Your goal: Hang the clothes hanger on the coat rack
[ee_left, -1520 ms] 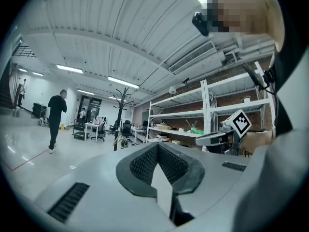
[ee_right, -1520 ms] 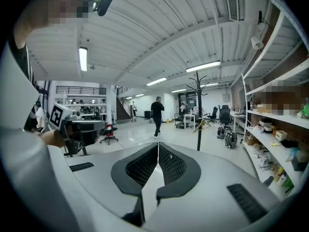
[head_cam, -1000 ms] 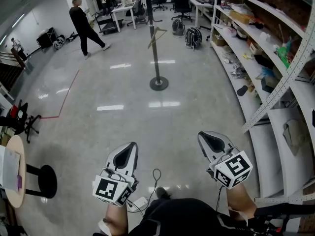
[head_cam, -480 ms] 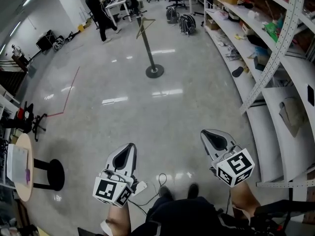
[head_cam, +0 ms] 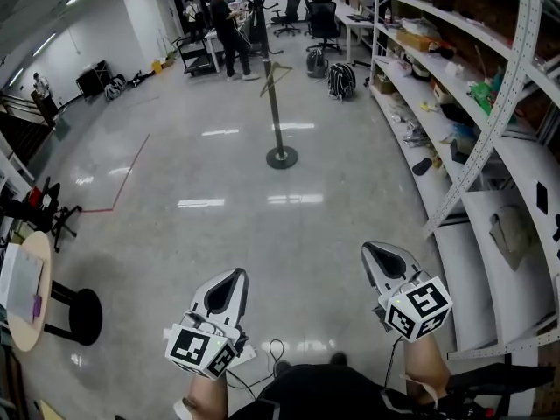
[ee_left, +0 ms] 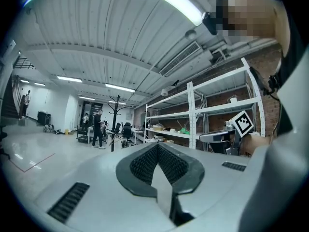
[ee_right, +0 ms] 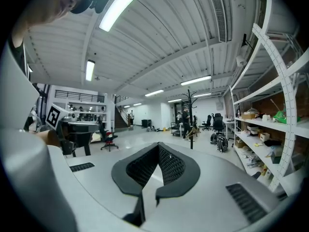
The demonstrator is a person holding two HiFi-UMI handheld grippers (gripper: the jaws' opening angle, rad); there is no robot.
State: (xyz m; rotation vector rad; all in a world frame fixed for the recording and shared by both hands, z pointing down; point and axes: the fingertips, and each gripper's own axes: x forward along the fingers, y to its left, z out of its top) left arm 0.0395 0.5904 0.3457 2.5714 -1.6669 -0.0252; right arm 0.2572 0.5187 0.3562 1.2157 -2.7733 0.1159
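Far ahead on the shiny floor stands a black coat rack on a round base. A wooden hanger hangs on it, about halfway up the pole. The rack also shows small in the left gripper view and the right gripper view. My left gripper and right gripper are held low and near me, side by side, far short of the rack. Both point level toward it. Each has its jaws shut with nothing between them.
White metal shelving loaded with clutter runs along the right side. A round table stands at the left edge. A person stands by desks and office chairs behind the rack, with backpacks nearby. A cable lies at my feet.
Both grippers stay shut and hold their places in the head view while the room shifts around them. The person in black has walked from the left to the desks behind the rack.
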